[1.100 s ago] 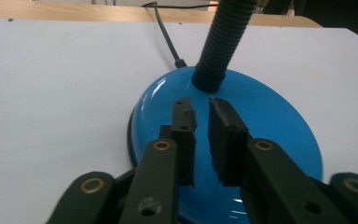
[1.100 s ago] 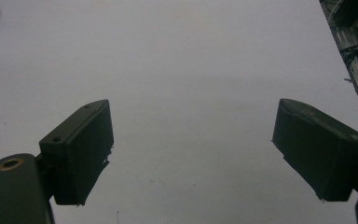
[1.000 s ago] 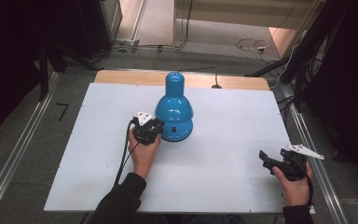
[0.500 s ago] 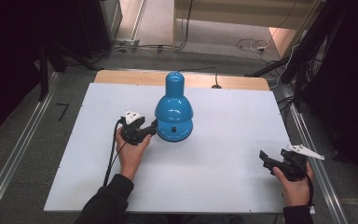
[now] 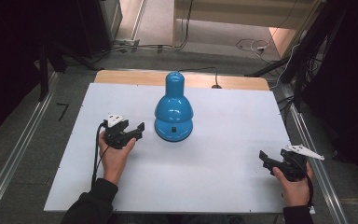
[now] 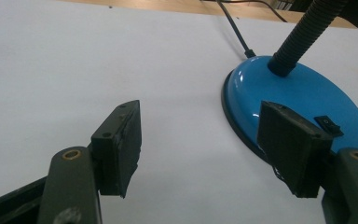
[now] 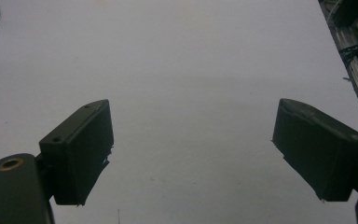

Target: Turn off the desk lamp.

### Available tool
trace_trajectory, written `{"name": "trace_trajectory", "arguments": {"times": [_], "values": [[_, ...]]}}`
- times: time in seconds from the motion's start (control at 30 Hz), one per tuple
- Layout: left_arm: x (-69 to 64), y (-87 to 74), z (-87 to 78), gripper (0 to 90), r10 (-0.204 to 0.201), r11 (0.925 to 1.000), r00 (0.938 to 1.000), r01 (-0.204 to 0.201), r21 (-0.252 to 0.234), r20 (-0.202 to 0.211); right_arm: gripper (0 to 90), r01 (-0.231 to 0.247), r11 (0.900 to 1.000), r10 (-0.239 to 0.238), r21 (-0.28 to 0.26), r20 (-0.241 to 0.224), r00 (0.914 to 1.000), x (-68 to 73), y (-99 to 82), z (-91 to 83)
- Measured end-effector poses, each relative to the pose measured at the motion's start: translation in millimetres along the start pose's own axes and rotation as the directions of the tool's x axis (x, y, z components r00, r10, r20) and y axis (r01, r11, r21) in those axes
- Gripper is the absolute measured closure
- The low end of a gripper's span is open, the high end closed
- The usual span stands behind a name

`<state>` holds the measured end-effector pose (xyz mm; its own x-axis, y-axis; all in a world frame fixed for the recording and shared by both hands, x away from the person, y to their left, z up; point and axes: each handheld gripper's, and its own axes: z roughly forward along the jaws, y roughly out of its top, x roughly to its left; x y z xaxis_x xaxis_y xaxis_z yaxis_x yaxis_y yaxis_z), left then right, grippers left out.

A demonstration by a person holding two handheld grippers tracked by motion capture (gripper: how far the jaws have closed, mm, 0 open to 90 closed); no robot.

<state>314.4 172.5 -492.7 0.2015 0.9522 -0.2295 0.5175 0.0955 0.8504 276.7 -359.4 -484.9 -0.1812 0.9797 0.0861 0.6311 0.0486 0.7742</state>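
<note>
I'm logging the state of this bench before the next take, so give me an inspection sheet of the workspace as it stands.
Surface: white table top, bare around the lamp.
Job's things: blue desk lamp upright at centre-rear; black switch on its base.
Clutter: nothing seen.
Grippers: left claw open beside the lamp base, apart from it, nothing between its jaws, which have just been opening; right claw open near the right edge, nothing between its jaws.
Cables: lamp cord runs off the rear; the left claw's cable trails back along the forearm.
Surroundings: grey floor, metal rails, loose wires behind.
</note>
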Motion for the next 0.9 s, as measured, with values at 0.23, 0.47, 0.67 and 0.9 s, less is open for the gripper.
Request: {"name": "trace_trajectory", "arguments": {"times": [0.23,0.47,0.67,0.9], "values": [[18.1,-3.3,-16.5,30.5,-0.027,0.9996,0.9995,0.027,-0.005,-0.019,11.0,0.009,1.0000,-0.009,0.001,0.000,1.0000,1.9,0.1,0.4],[29.2,-6.5,-30.2,28.9,-0.040,0.9992,0.9988,0.040,-0.009,-0.026,11.0,0.016,0.9999,-0.016,0.002,-0.001,0.9999,3.9,0.4,1.4],[33.0,-8.2,-37.9,28.2,-0.042,0.9991,0.9988,0.041,-0.007,-0.025,11.0,0.012,0.9999,-0.012,0.008,-0.002,0.9999,4.3,0.1,1.8],[38.1,-11.4,-45.0,27.8,-0.045,0.9990,0.9986,0.045,-0.001,-0.026,11.0,0.013,0.9999,-0.013,0.008,-0.003,0.9999,4.5,0.1,1.8]]}}
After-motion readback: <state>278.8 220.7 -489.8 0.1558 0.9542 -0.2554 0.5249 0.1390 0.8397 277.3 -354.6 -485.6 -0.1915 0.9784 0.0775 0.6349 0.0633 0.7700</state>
